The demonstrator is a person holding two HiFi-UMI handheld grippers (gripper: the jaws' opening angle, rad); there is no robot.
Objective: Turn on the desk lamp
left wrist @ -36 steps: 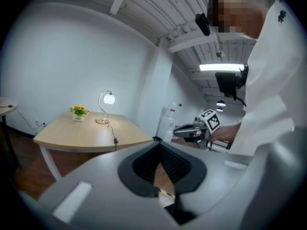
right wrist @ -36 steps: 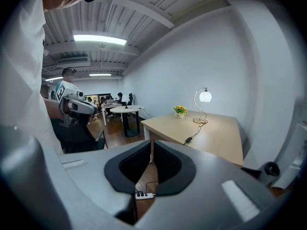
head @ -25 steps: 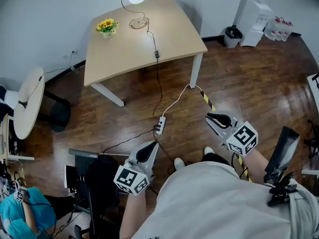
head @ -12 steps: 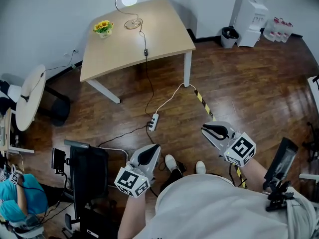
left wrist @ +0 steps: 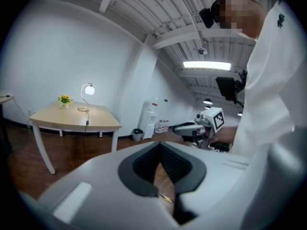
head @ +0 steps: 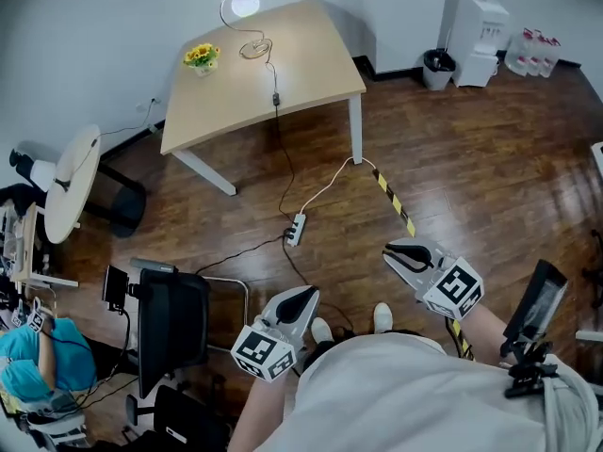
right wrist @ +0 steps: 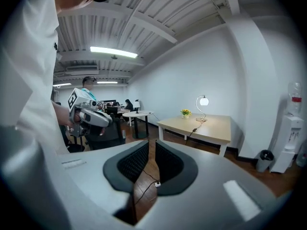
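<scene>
The desk lamp (head: 243, 6) stands at the far corner of the wooden table (head: 311, 64) with its round globe glowing; it also shows lit as the lamp (left wrist: 89, 90) and the lamp (right wrist: 204, 101) in the gripper views. Its cord runs over the table past an inline switch (head: 276, 98) down to a power strip (head: 297, 230) on the floor. My left gripper (head: 303, 298) and right gripper (head: 400, 252) are held close to my body, far from the table. Both are shut on nothing: left gripper (left wrist: 160, 150), right gripper (right wrist: 151, 152).
A pot of yellow flowers (head: 202, 57) sits near the lamp. A water dispenser (head: 479, 22) and a bin (head: 435, 68) stand at the back right. A round table (head: 71, 182) and a black chair (head: 174, 318) are on the left. Striped tape (head: 396, 201) crosses the wood floor.
The table and lamp sit farther off than a second ago, and both grippers are lower in the head view. The lamp stays lit throughout. The jaws have not changed.
</scene>
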